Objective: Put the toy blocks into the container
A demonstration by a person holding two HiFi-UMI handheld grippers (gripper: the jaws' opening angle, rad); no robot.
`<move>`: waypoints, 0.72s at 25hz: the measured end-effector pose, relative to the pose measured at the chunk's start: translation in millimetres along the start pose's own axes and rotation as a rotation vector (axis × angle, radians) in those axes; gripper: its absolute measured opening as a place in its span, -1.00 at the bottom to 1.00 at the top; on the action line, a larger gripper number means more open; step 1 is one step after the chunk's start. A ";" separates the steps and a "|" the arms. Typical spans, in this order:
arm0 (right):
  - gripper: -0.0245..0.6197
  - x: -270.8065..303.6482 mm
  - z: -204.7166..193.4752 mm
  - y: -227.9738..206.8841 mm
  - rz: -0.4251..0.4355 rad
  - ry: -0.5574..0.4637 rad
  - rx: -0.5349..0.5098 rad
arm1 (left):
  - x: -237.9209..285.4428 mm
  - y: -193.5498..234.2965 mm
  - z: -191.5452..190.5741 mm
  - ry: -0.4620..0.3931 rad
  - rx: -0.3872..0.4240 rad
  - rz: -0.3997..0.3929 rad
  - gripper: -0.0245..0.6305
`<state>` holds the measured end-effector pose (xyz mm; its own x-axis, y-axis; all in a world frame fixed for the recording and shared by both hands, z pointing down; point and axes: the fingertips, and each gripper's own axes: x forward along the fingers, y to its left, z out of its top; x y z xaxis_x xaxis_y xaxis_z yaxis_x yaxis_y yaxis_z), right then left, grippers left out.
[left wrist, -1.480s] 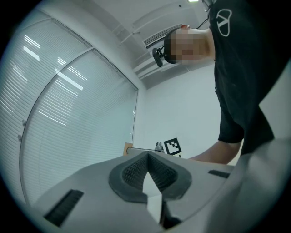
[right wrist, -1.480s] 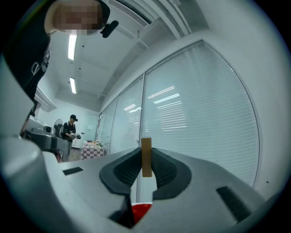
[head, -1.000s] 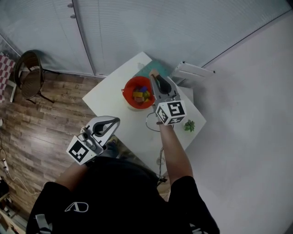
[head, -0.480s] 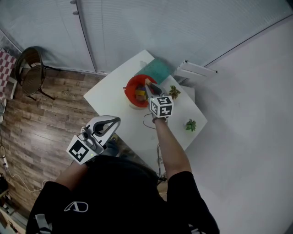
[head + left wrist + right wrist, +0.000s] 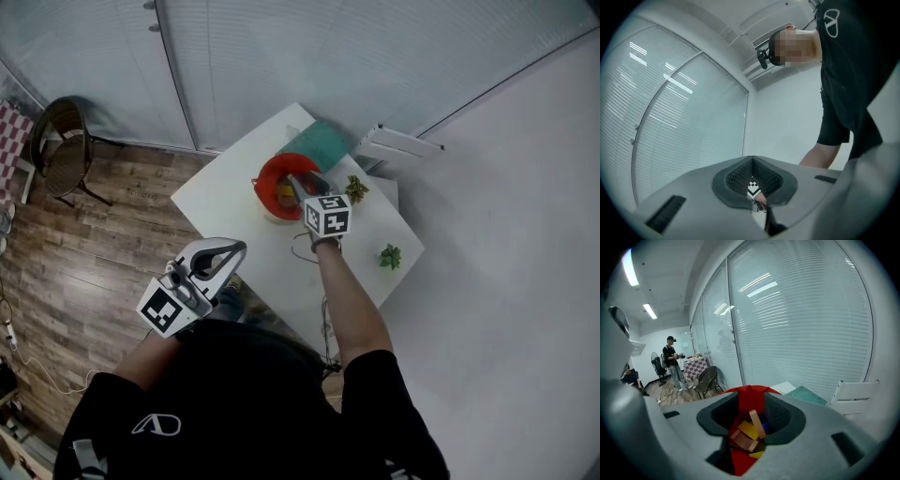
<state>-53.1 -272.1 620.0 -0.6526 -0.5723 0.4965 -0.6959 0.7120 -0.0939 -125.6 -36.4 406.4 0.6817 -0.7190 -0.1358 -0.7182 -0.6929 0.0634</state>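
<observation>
A red bowl (image 5: 269, 180) stands on the white table (image 5: 225, 202) with several coloured blocks (image 5: 284, 196) in it. My right gripper (image 5: 296, 184) hangs over the bowl, tips pointing down into it. Its jaws are opening. In the right gripper view the gripper (image 5: 751, 404) frames the red bowl (image 5: 749, 393), and a tan block (image 5: 756, 422) lies tilted among yellow and blue ones below the gap, free of the pads. My left gripper (image 5: 234, 247) is held off the table's near-left side, shut and empty, its tips (image 5: 752, 159) meeting.
A teal mat (image 5: 328, 143) lies behind the bowl, and a white rack (image 5: 398, 144) beyond it. Two small green plants (image 5: 356, 188) (image 5: 388, 256) sit on the table's right side. A thin cable (image 5: 302, 249) loops near my right wrist. A dark chair (image 5: 58, 150) stands on the wooden floor at left.
My right gripper has moved left from the teal mat's side to above the red bowl and tipped downward. The left gripper has stayed where it was.
</observation>
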 end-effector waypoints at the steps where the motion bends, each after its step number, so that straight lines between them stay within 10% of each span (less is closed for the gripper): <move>1: -0.39 -0.5 0.5 0.6 0.001 -0.001 -0.001 | -0.2 -0.3 -0.1 0.001 0.000 -0.001 -0.91; 18: -0.45 -163.5 122.9 35.4 -0.001 -0.390 -0.093 | 22.3 -15.5 7.6 -0.015 0.007 -0.085 -0.91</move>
<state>-7.8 -203.3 429.4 -0.7290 -0.6722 0.1297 -0.6785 0.7346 -0.0063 -100.3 -41.3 394.8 0.7379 -0.6569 -0.1550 -0.6591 -0.7507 0.0437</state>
